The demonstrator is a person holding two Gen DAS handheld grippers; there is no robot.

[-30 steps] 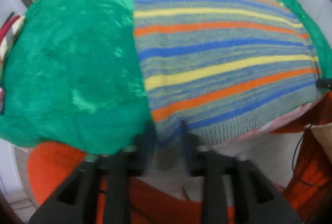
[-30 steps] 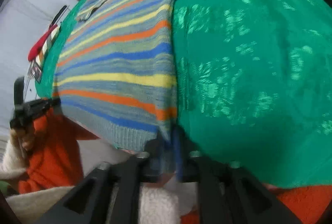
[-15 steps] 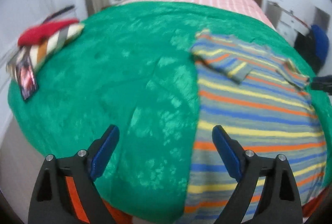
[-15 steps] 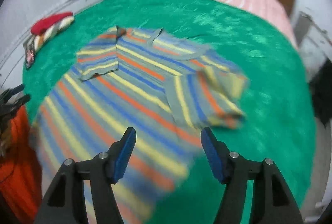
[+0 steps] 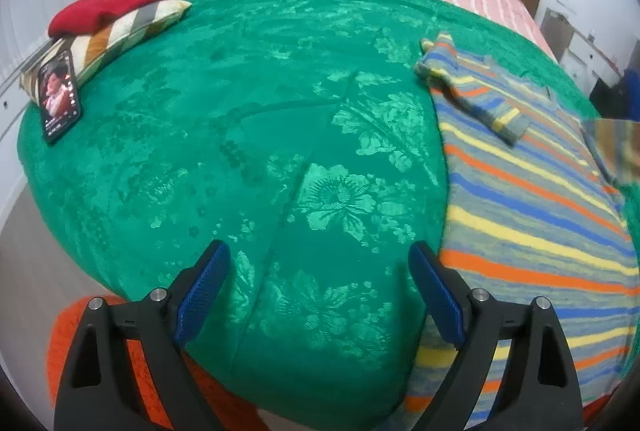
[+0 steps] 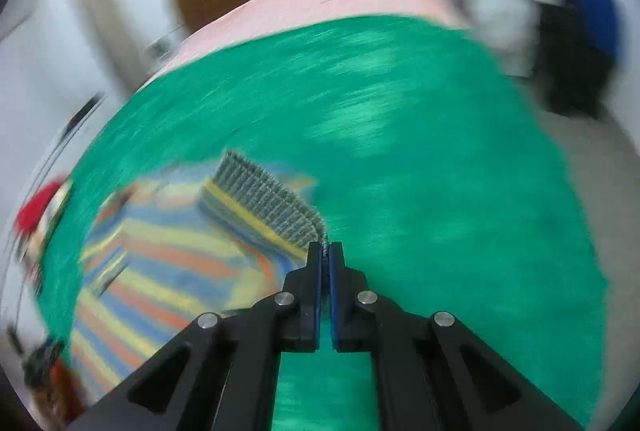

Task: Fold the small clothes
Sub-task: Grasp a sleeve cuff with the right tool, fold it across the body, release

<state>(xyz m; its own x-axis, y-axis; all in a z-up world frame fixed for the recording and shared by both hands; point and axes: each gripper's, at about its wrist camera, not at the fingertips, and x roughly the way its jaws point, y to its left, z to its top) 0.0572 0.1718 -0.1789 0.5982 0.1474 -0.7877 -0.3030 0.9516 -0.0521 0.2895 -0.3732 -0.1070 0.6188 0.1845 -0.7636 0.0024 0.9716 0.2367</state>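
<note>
While the right gripper (image 6: 325, 251) pinches the grey ribbed cuff (image 6: 268, 199) of the striped sweater (image 5: 532, 215) between jaws pressed almost flat together, its view is smeared with motion, so how much knit the pads hold is hard to judge — it looks like only the cuff's corner. The left gripper (image 5: 320, 295) hangs at the lower middle of its frame with jaws spread wide and nothing between them, over the green bedspread (image 5: 248, 135) just left of the sweater's edge. The sweater lies flat on the bedspread along the right side of the left wrist view, one sleeve (image 5: 472, 91) already laid across the chest. A phone (image 5: 59, 95) and a striped pillow (image 5: 120, 31) sit at the upper left, well apart.

My worry is the thin grip: a fast swing could pull the cuff free, or drag the whole body off square, since no other jaw pins it — a crooked fold would follow.
</note>
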